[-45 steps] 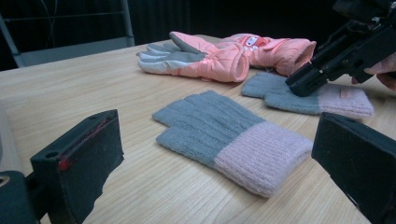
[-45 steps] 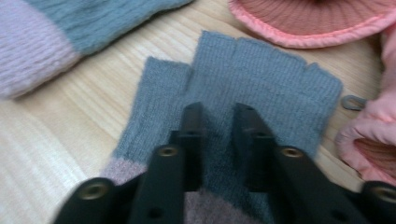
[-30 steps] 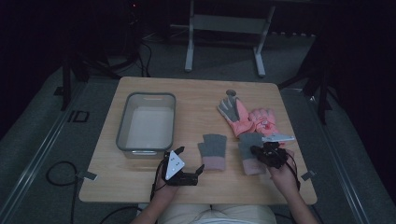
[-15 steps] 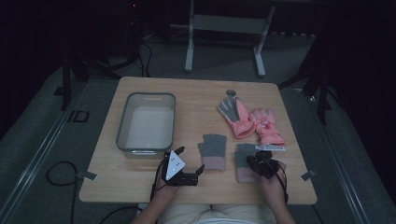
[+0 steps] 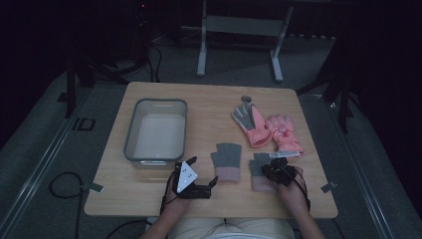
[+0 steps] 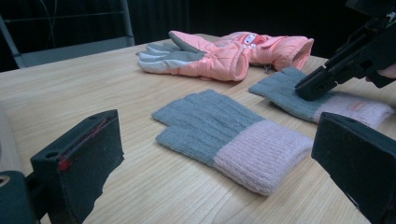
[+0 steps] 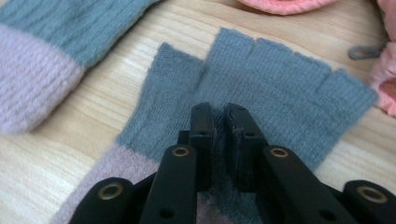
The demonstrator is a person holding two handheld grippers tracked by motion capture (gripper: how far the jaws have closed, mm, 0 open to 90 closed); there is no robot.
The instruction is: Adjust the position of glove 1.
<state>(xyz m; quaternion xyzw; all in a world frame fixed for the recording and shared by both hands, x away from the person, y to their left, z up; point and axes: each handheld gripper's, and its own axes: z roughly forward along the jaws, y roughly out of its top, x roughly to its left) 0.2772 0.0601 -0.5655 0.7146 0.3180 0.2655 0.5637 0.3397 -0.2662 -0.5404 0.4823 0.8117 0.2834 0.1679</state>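
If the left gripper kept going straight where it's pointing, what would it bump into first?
Probably the nearer grey and pink knit glove. It lies flat on the table right ahead of the left gripper, whose jaws stand wide open. Beyond it lie the second knit glove and the pink gloves.

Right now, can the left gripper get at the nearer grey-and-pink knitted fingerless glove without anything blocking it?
Probably yes. The left gripper has its jaws open and aimed at the grey-and-pink knitted glove, with bare wooden table between them. The right gripper is down on the other knitted glove, off to the side.
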